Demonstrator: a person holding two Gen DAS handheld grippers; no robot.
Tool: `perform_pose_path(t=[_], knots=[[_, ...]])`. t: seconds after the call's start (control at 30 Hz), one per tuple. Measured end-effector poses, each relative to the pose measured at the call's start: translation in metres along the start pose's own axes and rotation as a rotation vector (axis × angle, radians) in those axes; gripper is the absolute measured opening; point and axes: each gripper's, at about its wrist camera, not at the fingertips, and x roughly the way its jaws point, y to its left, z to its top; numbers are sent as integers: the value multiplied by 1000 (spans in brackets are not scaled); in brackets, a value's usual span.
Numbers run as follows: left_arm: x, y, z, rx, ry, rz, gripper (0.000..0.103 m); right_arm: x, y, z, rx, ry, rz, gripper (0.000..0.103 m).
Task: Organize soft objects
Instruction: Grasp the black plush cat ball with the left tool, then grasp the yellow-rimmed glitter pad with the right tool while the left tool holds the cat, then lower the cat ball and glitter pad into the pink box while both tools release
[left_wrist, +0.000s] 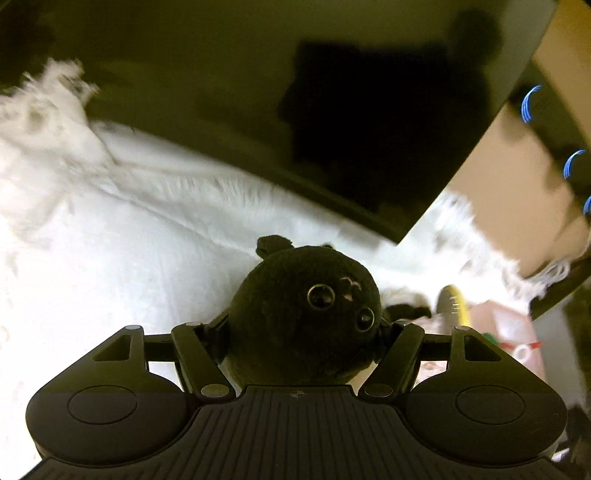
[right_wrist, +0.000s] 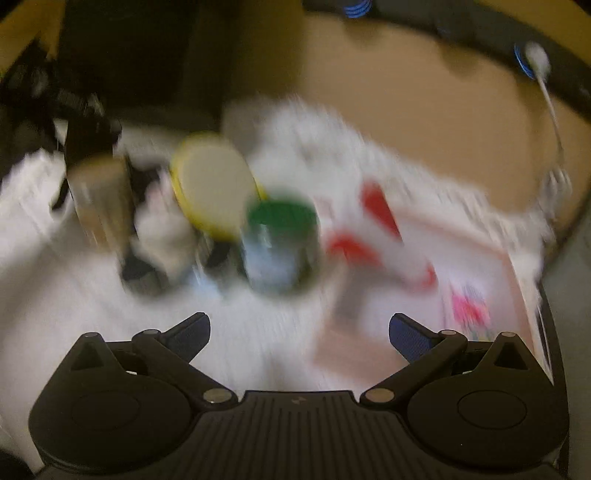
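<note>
While the left hand-held gripper (left_wrist: 303, 328) is clamped on a black plush toy (left_wrist: 304, 314), its fingers pressing into the toy's sides, the toy sits directly ahead of the wrist camera, squeezed between the jaws and raised over a white fluffy blanket (left_wrist: 92, 229). Its rounded head points forward and slightly up, away from the gripper body, with two glossy eyes turned toward the right side of the view and a small ear at the top. A large dark panel (left_wrist: 332, 110) fills the space beyond the blanket; what it belongs to cannot be told.

The right hand-held gripper (right_wrist: 299, 332) holds nothing, its blue-padded fingers (right_wrist: 410, 338) spread well apart. Its view is heavily blurred, yet it shows a cluster ahead on the white cloth: a green-lidded jar (right_wrist: 282, 243), a yellow-rimmed round lid (right_wrist: 216, 184) just behind it, a tall tan container (right_wrist: 101, 199) to the left, and a flat pink-and-red printed sheet (right_wrist: 406, 258) toward the right edge.

Since the toy is already in the left gripper's hold, the left hand is plainly the one to carry it. The coming move probably turns on where the soft things are gathered, and neither view shows that place with any certainty.
</note>
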Motion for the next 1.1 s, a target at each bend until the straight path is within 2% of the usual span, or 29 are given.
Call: perform_pose_path(t=[0.17,0.27,0.33,0.4,0.47,0.5,0.53,0.57,0.6,0.63,0.73,0.8,0.9,1.1], knots=[[-51,0,-14,-5,-97,-3,74,30,9,75,40,-14,151,103],[-69,2,-29,-36,-138,10,74,58,28,107,52,-19,135,103],[-76,0,-40,-37,-148,26,74,78,48,116,41,-10,116,103],[-80,-3,-52,-36,-143,31,74,104,69,120,31,20,48,101],[-77,0,-60,-48,-123,35,74,127,80,118,22,72,0,87],[-76,1,-64,-55,-110,41,74,135,81,117,25,100,-5,71],[-73,5,-65,-61,-97,51,74,141,80,116,37,129,7,50],[-73,6,-69,-61,-87,64,74,141,79,115,49,142,17,47],[-74,7,-71,-56,-83,78,74,137,75,116,60,138,16,42],[-74,8,-75,-48,-85,89,74,131,69,116,74,126,14,29],[-78,7,-81,-51,-93,75,75,97,49,119,102,62,51,15],[-79,5,-83,-66,-99,47,74,78,29,118,103,34,41,15],[-76,-8,-82,-57,-100,25,74,63,-15,111,165,52,31,15],[-67,-74,-78,60,-98,-104,74,10,-113,99,332,24,-38,15]])
